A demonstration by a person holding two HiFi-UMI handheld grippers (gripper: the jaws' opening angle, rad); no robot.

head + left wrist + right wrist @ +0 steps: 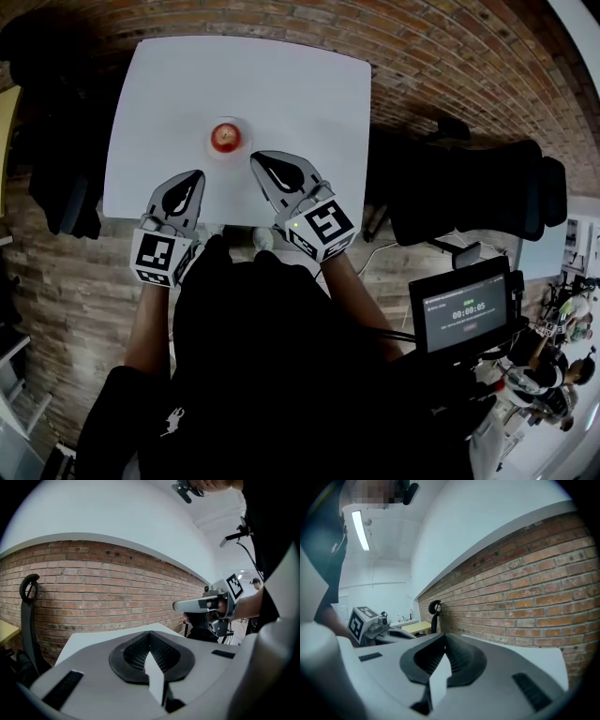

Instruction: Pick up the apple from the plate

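Note:
A red apple [225, 138] rests on a small pale plate [243, 127] near the middle of the white table [300, 94]. My left gripper [195, 174] hovers over the table's near edge, below and left of the apple, its jaws shut and empty. My right gripper [255, 157] is just right of the plate, close to it but apart, jaws also shut on nothing. In the left gripper view the closed jaws [150, 634] face the brick wall, with the right gripper [201, 604] to the side. The right gripper view shows its closed jaws [445, 637] and the left gripper [389, 632]. Neither gripper view shows the apple.
Black chairs stand left [56, 187] and right [469, 192] of the table on a brick-pattern floor. A small screen with a timer [466, 314] sits at the lower right. People stand in the background at the far right [562, 366].

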